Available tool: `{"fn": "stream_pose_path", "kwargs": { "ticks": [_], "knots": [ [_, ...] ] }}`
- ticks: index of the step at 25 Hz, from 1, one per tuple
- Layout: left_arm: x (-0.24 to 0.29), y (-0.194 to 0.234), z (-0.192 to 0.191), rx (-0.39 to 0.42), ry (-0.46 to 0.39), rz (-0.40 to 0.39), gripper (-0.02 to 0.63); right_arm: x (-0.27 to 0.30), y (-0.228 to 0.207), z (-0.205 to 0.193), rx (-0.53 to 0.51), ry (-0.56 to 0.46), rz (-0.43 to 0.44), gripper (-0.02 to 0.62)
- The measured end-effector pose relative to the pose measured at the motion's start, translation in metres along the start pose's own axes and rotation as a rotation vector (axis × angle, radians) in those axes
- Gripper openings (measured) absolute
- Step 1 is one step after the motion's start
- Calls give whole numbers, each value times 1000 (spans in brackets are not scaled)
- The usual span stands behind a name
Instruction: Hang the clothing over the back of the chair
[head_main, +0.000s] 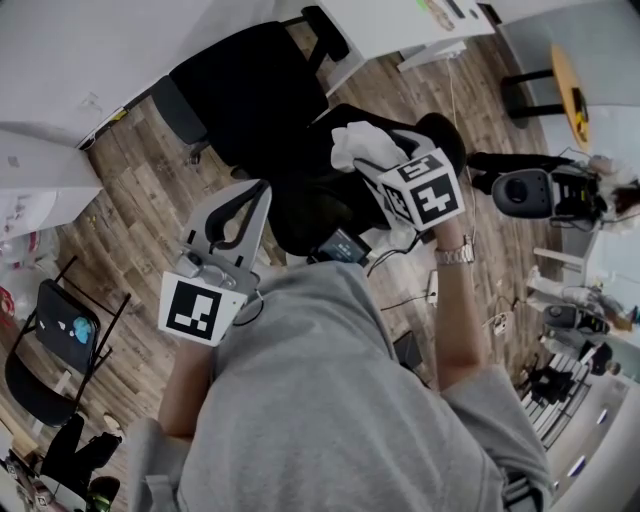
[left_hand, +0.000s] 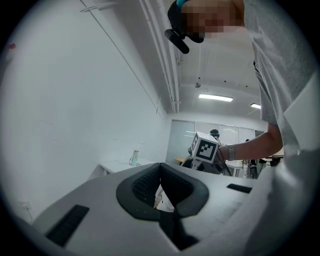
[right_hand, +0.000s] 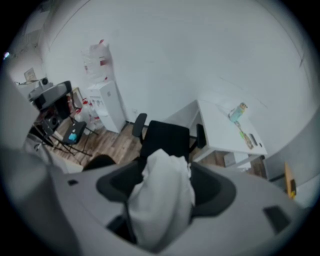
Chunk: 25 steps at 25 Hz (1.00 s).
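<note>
Both over wood floor (head_main: 130, 180): left claw (left_hand: 160, 170) together, right claw (right_hand: 166, 162) apart around white clothing (right_hand: 162, 200).

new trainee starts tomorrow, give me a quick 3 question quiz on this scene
1. True or false: the left gripper holds the clothing.
2. What colour is the clothing between the jaws of the right gripper? A black, B white, C red.
3. Which wrist wears the watch?
Key: 1 false, its jaws are together with nothing in them; 2 B; 3 the right.
</note>
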<state>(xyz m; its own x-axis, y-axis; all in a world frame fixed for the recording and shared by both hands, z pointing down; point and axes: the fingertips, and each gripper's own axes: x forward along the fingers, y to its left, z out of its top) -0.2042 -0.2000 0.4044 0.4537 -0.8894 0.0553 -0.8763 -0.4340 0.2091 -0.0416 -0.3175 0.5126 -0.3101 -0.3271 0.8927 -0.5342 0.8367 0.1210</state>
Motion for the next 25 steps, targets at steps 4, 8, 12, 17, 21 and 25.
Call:
{"fn": "stream_pose_path", "kwargs": {
  "ticks": [4, 8, 12, 17, 21, 25],
  "knots": [
    [0, -1, -1, -2, 1, -7, 35, -13, -4, 4, -9, -57, -36, 321],
    [2, -7, -1, 2, 6, -24, 35, -29, -3, 6, -27, -103, -63, 319],
    [7, -19, -2, 15, 15, -50, 35, -48, 0, 7, -9, -184, -81, 318],
    [11, -36, -1, 36, 20, -77, 35, -69, 3, -3, 39, -260, -53, 312],
    [13, -50, 0, 52, 22, -92, 35, -88, -1, -10, 106, -363, -68, 162],
    [17, -66, -2, 67, 28, -109, 35, -103, -4, -24, 147, -423, -100, 109]
  ]
}}
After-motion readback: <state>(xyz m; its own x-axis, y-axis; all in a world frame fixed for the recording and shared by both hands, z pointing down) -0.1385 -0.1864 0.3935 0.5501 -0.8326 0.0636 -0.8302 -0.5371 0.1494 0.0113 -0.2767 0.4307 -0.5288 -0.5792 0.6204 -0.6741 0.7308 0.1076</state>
